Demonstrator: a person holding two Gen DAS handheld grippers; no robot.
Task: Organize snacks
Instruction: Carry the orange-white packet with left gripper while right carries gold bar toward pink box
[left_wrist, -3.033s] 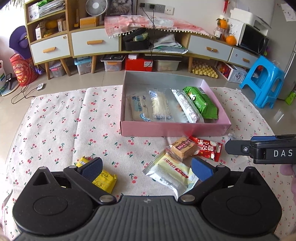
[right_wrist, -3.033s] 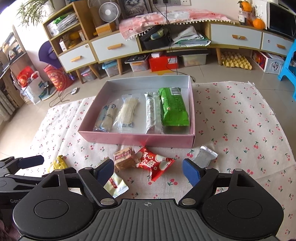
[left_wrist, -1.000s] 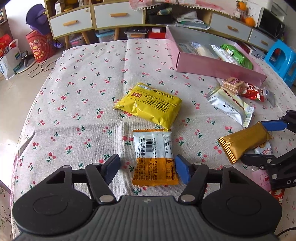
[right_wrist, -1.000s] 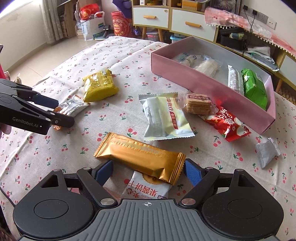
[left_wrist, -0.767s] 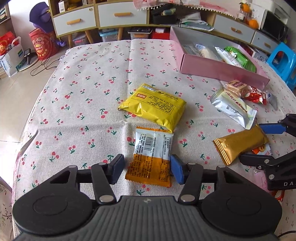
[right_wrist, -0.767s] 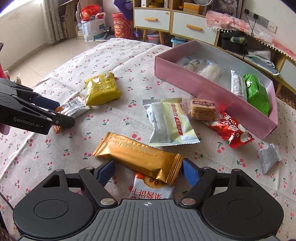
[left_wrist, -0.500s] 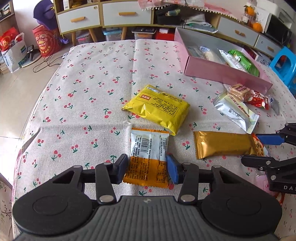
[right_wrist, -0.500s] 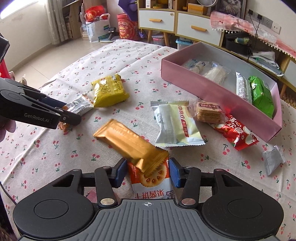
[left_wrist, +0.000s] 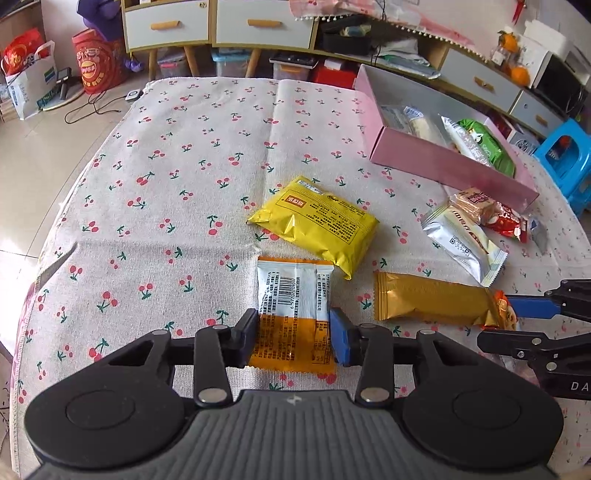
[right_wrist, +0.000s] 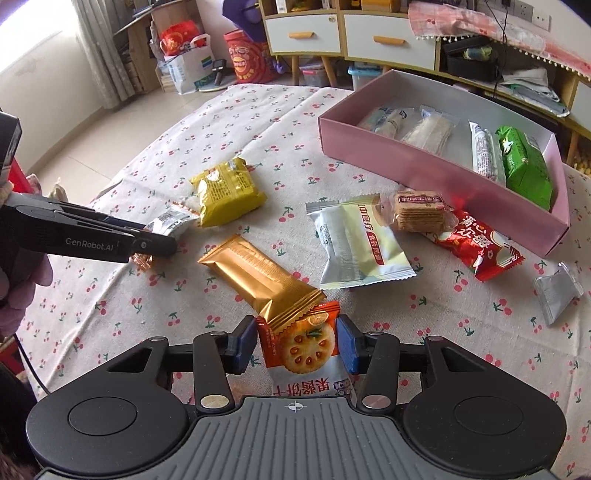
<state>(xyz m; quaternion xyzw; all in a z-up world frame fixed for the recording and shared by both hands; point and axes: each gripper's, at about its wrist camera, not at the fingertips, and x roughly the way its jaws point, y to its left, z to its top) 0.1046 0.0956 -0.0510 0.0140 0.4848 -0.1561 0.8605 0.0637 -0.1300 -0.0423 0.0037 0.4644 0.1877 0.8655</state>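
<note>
My left gripper (left_wrist: 293, 336) points down at the cherry-print cloth. Its jaws are closing, with both pads against the sides of an orange and white packet (left_wrist: 291, 291) that lies flat. My right gripper (right_wrist: 297, 345) is shut on an orange cracker packet (right_wrist: 306, 369). The end of a gold bar (right_wrist: 258, 277) rests across that packet's top edge. The pink box (right_wrist: 424, 173) stands at the far right and holds several snacks, among them a green pack (right_wrist: 524, 162). In the left wrist view the right gripper (left_wrist: 509, 325) sits beside the gold bar (left_wrist: 428, 301).
Loose on the cloth lie a yellow packet (left_wrist: 317, 221), a silver-white packet (right_wrist: 354, 243), a clear cracker pack (right_wrist: 417, 210), a red packet (right_wrist: 480, 247) and a small silver packet (right_wrist: 556, 291). Cabinets, bags and a blue stool (left_wrist: 565, 158) stand beyond the table.
Both pairs of jaws have narrowed onto their packets. The gold bar has swung off the cracker packet, now angled away with only its end across the packet's top.
</note>
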